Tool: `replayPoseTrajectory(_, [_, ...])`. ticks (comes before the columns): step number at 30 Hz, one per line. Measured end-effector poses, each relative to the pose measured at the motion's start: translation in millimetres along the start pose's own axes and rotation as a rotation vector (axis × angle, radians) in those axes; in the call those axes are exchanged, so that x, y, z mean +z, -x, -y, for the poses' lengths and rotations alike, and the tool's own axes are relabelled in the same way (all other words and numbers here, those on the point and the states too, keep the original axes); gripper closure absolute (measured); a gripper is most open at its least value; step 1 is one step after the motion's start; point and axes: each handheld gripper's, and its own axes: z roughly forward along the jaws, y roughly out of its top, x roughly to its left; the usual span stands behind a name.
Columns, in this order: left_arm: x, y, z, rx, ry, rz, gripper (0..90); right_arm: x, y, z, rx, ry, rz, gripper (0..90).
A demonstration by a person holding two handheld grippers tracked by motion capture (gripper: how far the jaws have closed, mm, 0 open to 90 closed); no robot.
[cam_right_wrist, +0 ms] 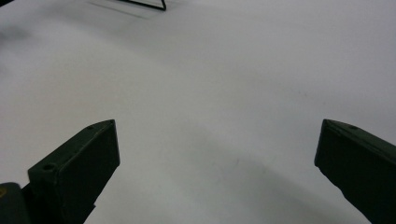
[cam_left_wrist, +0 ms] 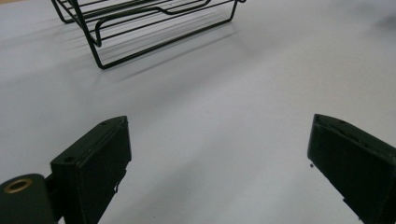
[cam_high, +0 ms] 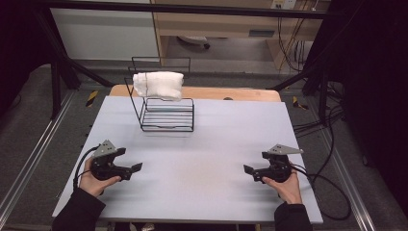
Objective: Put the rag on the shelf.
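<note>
Left gripper (cam_high: 136, 167) and right gripper (cam_high: 249, 169) low over pale table (cam_high: 202, 144), well short of black wire rack (cam_high: 166, 115), both spread wide, holding nothing; white towel (cam_high: 159, 85) draped over rack's top rail

One table (cam_high: 207, 192), pale grey top. One black wire rack (cam_high: 166, 118) at the far middle. One white towel (cam_high: 159, 85), draped over the rack's upper rail. Two tongs: left tongs (cam_high: 136, 168) and right tongs (cam_high: 249, 172), one per hand, each with two black jaws standing wide apart, nothing between them. Two hands, two dark sleeves at the near edge.
</note>
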Motion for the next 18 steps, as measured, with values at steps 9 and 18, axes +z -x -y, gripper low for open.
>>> replayPoseTrajectory(9, [3.5,0.4,12.1,0.009,-0.025,0.005,6.6,-8.2,6.5,16.3,0.007,-0.003,0.007,0.7])
replayPoseTrajectory(18, [1.3,-1.6,16.9,0.003,-0.028,-0.001,6.6,-8.0,5.9,17.7,0.005,-0.012,0.005,0.6])
